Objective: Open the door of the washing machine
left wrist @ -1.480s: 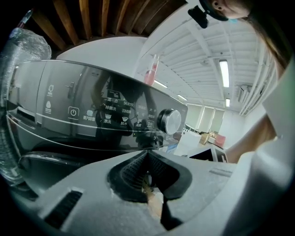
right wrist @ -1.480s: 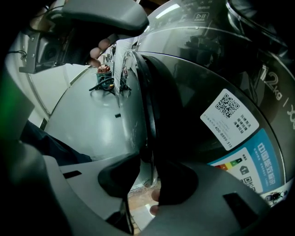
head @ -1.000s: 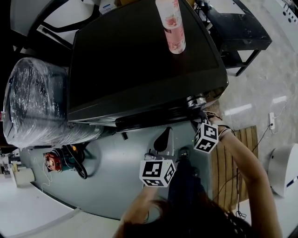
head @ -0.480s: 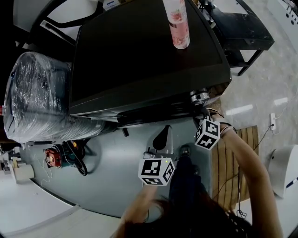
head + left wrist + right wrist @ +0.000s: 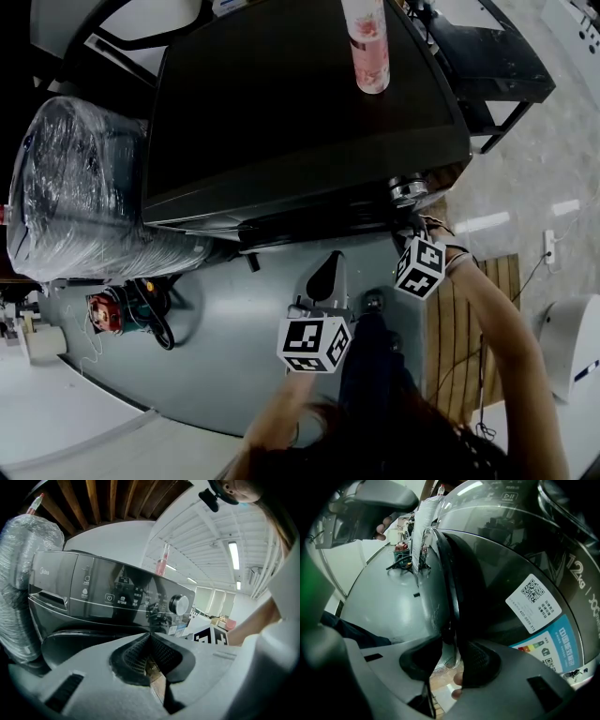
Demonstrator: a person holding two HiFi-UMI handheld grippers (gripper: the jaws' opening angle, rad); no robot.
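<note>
A grey floor (image 5: 225, 366) is spreading out in front of a dark washing machine (image 5: 300, 122). The machine is carrying a pink bottle (image 5: 368, 47) on its far top, and a plastic-wrapped bundle (image 5: 75, 187) is sitting just to its left. A person is crouching at the near side, facing the front.

The door (image 5: 487, 588) is sitting on that front face, below the control panel (image 5: 117, 595) and its round knob (image 5: 179, 604). Whether it is cracked open yet I cannot tell; to me it is looking closed.

The right tongs (image 5: 449, 644) are reaching in at the right side of the front, angled well downward. They are standing fairly wide astride the door's bright rim (image 5: 443, 573), and both pads appear to be bearing on that edge. The rim is running lengthwise from between the tongs away toward the far left, so the grip is sitting on the door's right-hand edge.

The left tongs (image 5: 150, 637) are hanging back near the middle, pointing at the panel. They are pinched together with nothing between them and are well apart from the door.

The right hand is clearly the nearer one. As I judge it, the hinge is lying on the left, so the coming pull is going to be outward toward the person, swinging the right edge away from the machine.
</note>
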